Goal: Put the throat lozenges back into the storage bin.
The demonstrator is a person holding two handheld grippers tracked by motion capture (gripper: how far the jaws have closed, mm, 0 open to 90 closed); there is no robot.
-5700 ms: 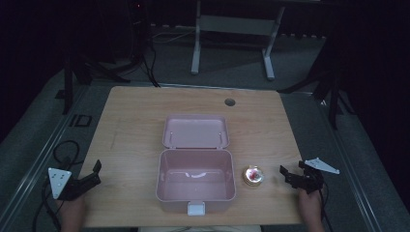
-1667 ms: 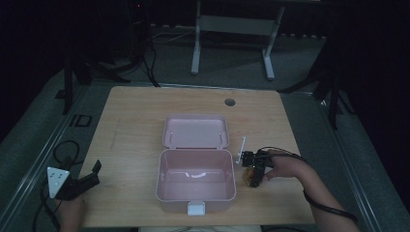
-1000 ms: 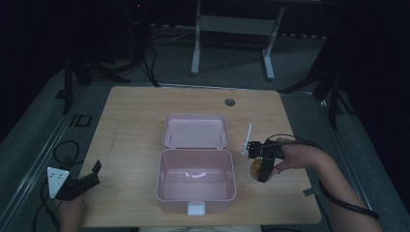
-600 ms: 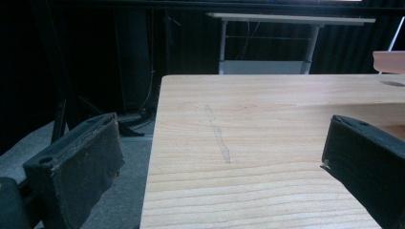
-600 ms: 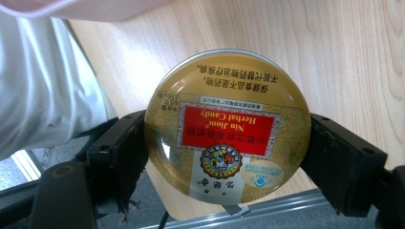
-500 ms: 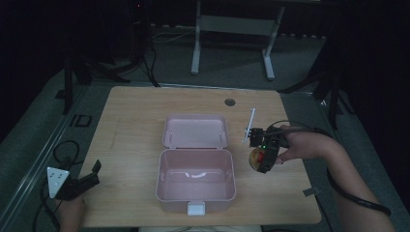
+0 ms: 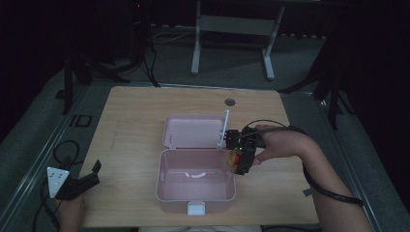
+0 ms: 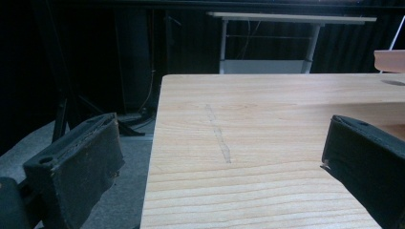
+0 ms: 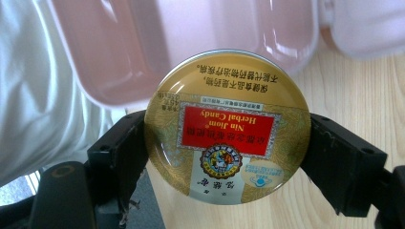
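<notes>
Candy tin lifted and carried to the rim of the open pink box, not yet set inside.

The wooden table (image 7: 130, 121) spreads out beneath both claws, and the pink box (image 7: 196, 186) lies open on it with its lid (image 7: 193, 130) folded back; the box's tub sits just beside and below the right claw (image 7: 240, 157), on the side its jaws face. That claw is clamped across the round gold candy tin (image 9: 228, 145), one jaw on each side, clear of the table, so the pick-up looks finished and the drop into the box is left. The left claw (image 8: 224, 167) rests at the table's near corner, well apart from the box, jaws spread with nothing between them. From above the tin is mostly hidden by the claw; something pale in the tub is too faint to name.
</notes>
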